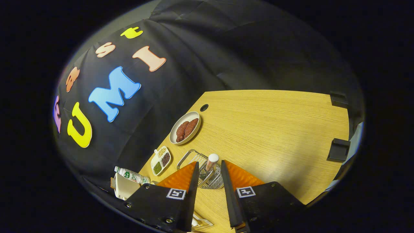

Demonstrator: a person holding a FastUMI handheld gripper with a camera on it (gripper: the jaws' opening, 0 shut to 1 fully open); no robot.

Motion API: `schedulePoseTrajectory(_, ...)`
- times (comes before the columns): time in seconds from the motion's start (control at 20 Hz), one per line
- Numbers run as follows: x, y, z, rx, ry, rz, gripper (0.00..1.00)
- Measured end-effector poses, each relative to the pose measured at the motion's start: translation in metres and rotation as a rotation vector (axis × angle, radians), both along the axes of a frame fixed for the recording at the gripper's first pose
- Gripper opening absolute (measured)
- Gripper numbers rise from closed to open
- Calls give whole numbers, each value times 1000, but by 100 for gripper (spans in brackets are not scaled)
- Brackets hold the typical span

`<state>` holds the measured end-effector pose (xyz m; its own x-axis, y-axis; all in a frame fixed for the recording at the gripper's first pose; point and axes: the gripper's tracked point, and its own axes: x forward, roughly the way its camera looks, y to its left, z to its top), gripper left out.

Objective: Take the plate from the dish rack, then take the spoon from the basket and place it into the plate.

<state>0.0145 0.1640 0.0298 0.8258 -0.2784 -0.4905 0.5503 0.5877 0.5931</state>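
Observation:
A wire basket (193, 158) stands on the wooden table (275, 129), just ahead of my fingers. A spoon (212, 161) stands in it, its pale rounded handle end pointing up. My gripper (209, 163) is open, and the handle shows in the gap between the two fingertips with room on both sides. I cannot tell how far beyond the tips it is. Low between the fingers, close to me, lies a bit of wire rack (203, 223) with something white in it. Too little of that shows to name it.
Beyond the basket sits a white oval dish (181, 137) holding brown pieces of food. A small divided dish of beans (161, 160) lies left of the basket, with a carton and a bottle (132, 176) nearer the cloth wall. Two black clamps (338, 149) grip the table's right edge.

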Motion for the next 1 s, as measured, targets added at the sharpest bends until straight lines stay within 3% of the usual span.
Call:
schedulePoseTrajectory(0.15,8,1,-4,3,1,14,43)
schedulePoseTrajectory(0.25,8,-2,-7,2,10,3,28)
schedulePoseTrajectory(0.55,14,-11,-10,21,-10,-22,27)
schedulePoseTrajectory(0.6,11,-12,-9,14,4,-26,16)
schedulePoseTrajectory(0.8,18,-8,-4,2,-16,0,12)
schedulePoseTrajectory(0.85,17,-8,-2,-17,-2,-2,5)
schedulePoseTrajectory(1.0,13,-10,4,-50,2,6,5)
